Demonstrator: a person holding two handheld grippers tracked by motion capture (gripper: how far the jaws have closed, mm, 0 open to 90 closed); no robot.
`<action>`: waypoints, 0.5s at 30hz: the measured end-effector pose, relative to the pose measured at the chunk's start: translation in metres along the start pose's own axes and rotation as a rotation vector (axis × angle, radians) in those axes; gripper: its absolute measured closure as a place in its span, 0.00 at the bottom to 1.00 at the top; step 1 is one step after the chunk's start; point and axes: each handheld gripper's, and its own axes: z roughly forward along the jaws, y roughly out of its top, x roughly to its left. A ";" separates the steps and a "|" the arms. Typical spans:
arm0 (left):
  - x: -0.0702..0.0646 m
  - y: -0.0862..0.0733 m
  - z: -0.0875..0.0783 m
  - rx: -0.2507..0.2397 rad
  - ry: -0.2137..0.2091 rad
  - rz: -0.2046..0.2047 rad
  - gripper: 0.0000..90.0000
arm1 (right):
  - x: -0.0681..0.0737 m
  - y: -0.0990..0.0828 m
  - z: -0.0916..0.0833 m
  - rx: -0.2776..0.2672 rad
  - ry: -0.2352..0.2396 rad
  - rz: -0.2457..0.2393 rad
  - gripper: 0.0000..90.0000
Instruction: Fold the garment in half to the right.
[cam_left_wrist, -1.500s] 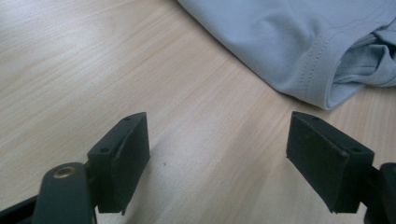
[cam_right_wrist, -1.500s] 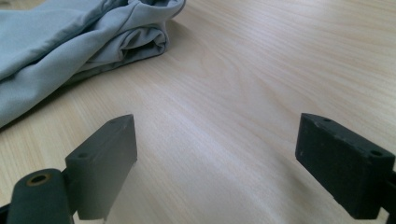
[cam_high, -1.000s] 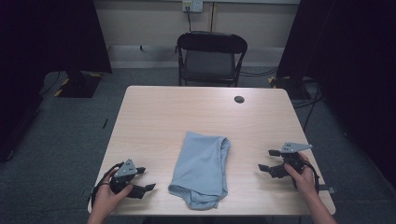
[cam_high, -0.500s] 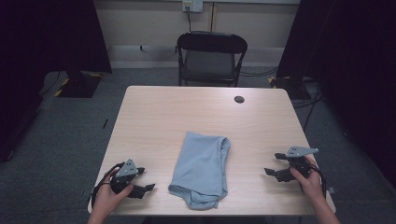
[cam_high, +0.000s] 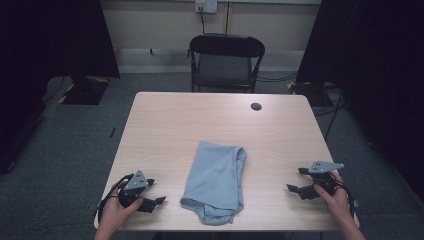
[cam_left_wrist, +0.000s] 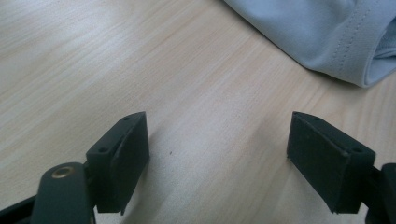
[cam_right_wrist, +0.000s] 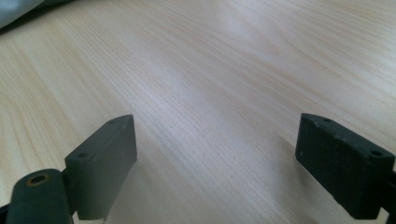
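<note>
While my right gripper (cam_high: 297, 181) drifts back toward the table's near edge, jaws wide and empty, my left gripper (cam_high: 157, 191) sits parked, also spread on nothing; the folded pale-blue cloth (cam_high: 217, 179) lies untouched between them, so no grasp has begun.

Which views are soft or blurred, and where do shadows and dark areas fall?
High view: evenly lit table, room sides very dark. Left gripper view: near jaws soft, cloth stitching sharp. Right gripper view: jaws blurred, faint shadows beneath them on the wood.

A recording lab — black curtains (cam_high: 55, 35), lone table (cam_high: 165, 120), folding chair (cam_high: 226, 60).
</note>
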 end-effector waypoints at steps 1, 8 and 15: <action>0.000 0.000 0.000 0.001 0.002 0.001 0.23 | 0.000 -0.001 -0.001 0.002 -0.003 0.000 0.13; 0.000 0.001 0.001 0.010 0.025 0.013 0.22 | 0.000 -0.005 -0.003 0.016 -0.021 0.004 0.13; 0.000 0.001 0.001 0.011 0.030 0.008 0.21 | 0.002 -0.006 -0.004 0.030 -0.033 0.001 0.13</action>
